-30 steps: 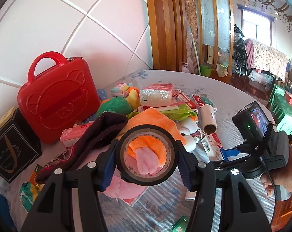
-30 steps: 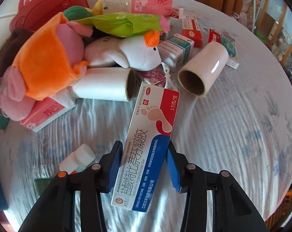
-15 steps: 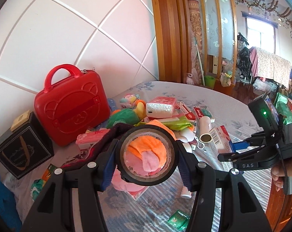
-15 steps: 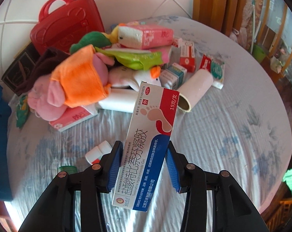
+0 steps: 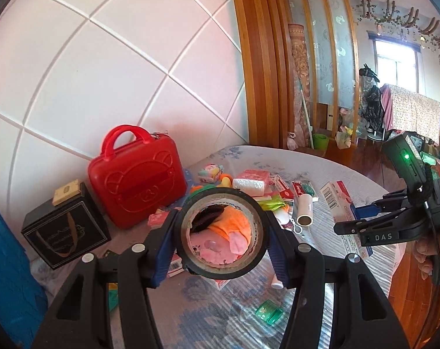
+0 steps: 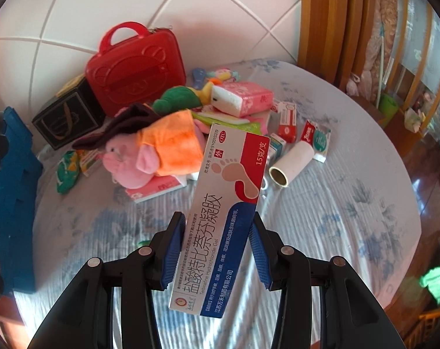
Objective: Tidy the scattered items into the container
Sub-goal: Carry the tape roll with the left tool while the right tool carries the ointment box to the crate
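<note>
My left gripper (image 5: 221, 235) is shut on a black tape roll (image 5: 191, 261), held above the table. My right gripper (image 6: 217, 247) is shut on a white, red and blue ointment box (image 6: 223, 218), also lifted; it shows at the right of the left wrist view (image 5: 356, 212). A blue container (image 6: 7, 192) stands at the table's left edge (image 5: 4, 264). The pile of scattered items holds a pink plush pig in orange (image 6: 150, 157), a green plush (image 6: 179, 100), a tissue pack (image 6: 243, 99) and a white roll (image 6: 292, 163).
A red bear suitcase (image 5: 138, 180) and a black box (image 5: 63, 232) stand against the tiled wall. Small medicine boxes (image 6: 287, 117) lie at the back right. A green tin (image 5: 268, 312) and a white bottle (image 5: 278, 282) lie near the front. The table edge drops off at right.
Both grippers have risen and pulled back from the pile, carrying the tape roll and the ointment box; the table items look smaller and the blue container has come into view.
</note>
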`<state>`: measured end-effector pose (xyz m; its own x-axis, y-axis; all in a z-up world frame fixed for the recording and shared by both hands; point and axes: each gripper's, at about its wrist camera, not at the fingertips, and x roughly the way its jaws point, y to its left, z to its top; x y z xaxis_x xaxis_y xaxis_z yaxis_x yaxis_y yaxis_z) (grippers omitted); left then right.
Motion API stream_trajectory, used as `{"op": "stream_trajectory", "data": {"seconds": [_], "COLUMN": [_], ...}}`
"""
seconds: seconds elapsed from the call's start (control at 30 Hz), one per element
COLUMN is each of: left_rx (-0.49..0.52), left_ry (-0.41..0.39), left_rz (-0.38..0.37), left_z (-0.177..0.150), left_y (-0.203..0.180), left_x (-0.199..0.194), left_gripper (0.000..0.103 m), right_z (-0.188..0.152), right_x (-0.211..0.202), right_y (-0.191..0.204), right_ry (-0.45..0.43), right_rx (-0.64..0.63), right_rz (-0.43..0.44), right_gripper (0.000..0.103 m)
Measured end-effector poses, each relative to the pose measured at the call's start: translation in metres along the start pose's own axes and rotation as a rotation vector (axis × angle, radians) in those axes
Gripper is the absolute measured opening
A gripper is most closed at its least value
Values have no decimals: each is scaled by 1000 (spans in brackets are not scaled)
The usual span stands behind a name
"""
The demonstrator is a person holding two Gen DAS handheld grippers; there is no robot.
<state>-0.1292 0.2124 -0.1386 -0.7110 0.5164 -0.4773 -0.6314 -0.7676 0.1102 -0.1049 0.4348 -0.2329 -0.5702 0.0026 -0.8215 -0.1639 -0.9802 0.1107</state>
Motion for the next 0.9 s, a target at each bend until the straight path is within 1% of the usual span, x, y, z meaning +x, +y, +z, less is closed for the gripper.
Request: {"op": "stream_trajectory", "data": {"seconds": [0.13, 0.4, 0.53, 0.73, 0.9], "left_rx": [-10, -61, -108, -171, -214], "left_ry": [-1, 28, 47, 55, 36], "left_rz": [30, 137, 187, 259, 308], "left_z": [5, 19, 22, 12, 2], "left_y": [8, 37, 57, 91, 118], "left_x": [-23, -79, -109, -149, -186], "left_gripper": [56, 56, 56, 56, 56], "right_z": [2, 7, 12, 17, 20], "right_x": [-28, -77, -97, -115, -129], "right_y": [15, 61, 95, 150, 201], "right_ry": [-29, -85, -111, -133, -155], "right_rx": [-24, -76, -126, -201, -268], "right_rz": [13, 60, 95, 146, 200], "right_gripper": [43, 43, 43, 43, 43]}}
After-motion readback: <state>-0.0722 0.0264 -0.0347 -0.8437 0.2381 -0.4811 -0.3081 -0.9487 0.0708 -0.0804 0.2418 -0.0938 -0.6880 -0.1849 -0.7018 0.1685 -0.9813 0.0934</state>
